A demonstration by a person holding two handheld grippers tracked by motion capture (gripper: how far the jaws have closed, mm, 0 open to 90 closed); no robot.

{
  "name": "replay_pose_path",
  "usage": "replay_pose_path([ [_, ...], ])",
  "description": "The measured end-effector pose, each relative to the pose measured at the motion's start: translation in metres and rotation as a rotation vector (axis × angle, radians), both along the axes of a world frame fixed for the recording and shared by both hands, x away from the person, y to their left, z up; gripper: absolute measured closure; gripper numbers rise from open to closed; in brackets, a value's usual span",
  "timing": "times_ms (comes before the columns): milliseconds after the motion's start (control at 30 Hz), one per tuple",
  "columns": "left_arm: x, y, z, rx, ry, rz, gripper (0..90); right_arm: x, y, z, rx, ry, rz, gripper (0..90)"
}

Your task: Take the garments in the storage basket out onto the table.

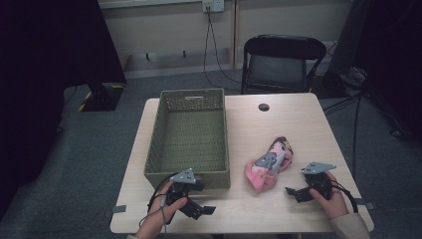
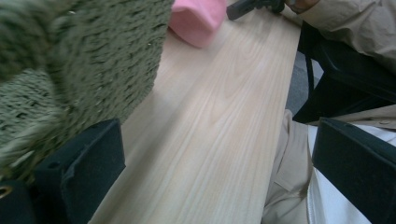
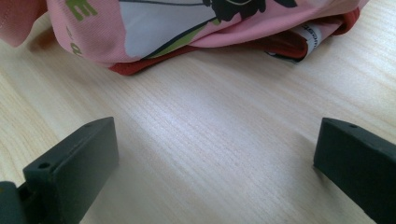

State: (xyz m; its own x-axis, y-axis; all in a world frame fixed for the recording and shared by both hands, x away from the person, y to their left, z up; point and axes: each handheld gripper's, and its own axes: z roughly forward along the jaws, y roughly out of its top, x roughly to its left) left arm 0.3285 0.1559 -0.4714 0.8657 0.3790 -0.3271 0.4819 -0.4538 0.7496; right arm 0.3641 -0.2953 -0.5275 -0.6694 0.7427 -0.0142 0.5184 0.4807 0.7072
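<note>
A folded pink garment [image 1: 269,163] with a printed picture lies on the wooden table [image 1: 278,124], right of a green woven basket [image 1: 190,137]. The basket holds nothing. My right gripper [image 1: 296,193] rests near the front right edge, just right of the garment, open and holding nothing. In the right gripper view the pink garment [image 3: 196,28] lies just beyond the spread jaws, with bare wood between them. My left gripper [image 1: 203,211] sits at the front edge below the basket's near wall, open and holding nothing. The left gripper view shows the basket wall [image 2: 84,65] close at left and the garment [image 2: 196,18] farther off.
A black folding chair [image 1: 278,62] stands behind the table. A round cable hole [image 1: 263,107] sits near the far edge. Cables hang from a wall socket [image 1: 213,5]. The person's sleeve and lap [image 2: 355,28] lie off the table's front edge in the left gripper view.
</note>
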Motion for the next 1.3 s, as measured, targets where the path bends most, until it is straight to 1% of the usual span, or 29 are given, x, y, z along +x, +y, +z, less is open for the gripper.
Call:
replay_pose_path([
  [133,-0.001,0.005,0.001,0.015,-0.014,0.0,2.1,0.0,0.0,0.0,0.0,-0.001,0.0,0.0],
  [233,-0.002,0.01,0.002,0.02,-0.014,-0.005,2.1,0.0,0.0,0.0,-0.001,-0.001,0.001,0.0],
  [333,-0.003,0.014,0.004,0.042,-0.038,-0.004,2.2,0.0,0.0,0.0,0.0,0.0,0.0,0.0],
  [400,-0.003,0.018,0.004,0.038,-0.042,-0.005,2.2,0.0,0.0,0.0,-0.001,0.0,0.0,0.0],
  [500,-0.003,0.023,0.005,0.045,-0.056,-0.009,2.2,0.0,0.0,0.0,0.0,0.0,0.0,0.0],
  [533,-0.003,0.026,0.006,0.044,-0.053,-0.008,2.3,0.0,0.0,0.0,0.0,0.0,0.0,0.0],
  [600,-0.002,0.031,0.005,0.034,-0.054,-0.002,5.5,0.0,0.0,0.0,0.0,-0.001,0.0,0.0],
  [667,-0.003,0.035,0.006,0.024,-0.051,-0.006,5.6,0.0,0.0,0.0,0.0,0.0,0.0,0.0],
  [733,-0.003,0.036,0.006,0.03,-0.059,-0.01,3.3,0.0,0.0,0.0,0.0,0.0,0.0,0.0],
  [800,-0.003,0.037,0.006,0.031,-0.053,-0.011,3.1,0.0,0.0,0.0,0.0,-0.001,0.001,0.0],
  [900,-0.004,0.039,0.006,0.039,-0.056,-0.018,3.0,0.0,0.0,0.0,0.0,0.0,0.0,0.0],
  [1000,-0.005,0.042,0.007,0.038,-0.057,-0.021,3.0,0.0,0.0,0.0,0.0,-0.001,0.0,0.0],
  [1233,-0.006,0.052,0.008,0.026,-0.059,-0.01,2.9,0.0,0.0,0.0,0.0,0.001,0.0,0.0],
  [1300,-0.006,0.054,0.008,0.033,-0.053,-0.006,2.7,0.0,0.0,0.0,0.0,0.0,0.0,0.0],
])
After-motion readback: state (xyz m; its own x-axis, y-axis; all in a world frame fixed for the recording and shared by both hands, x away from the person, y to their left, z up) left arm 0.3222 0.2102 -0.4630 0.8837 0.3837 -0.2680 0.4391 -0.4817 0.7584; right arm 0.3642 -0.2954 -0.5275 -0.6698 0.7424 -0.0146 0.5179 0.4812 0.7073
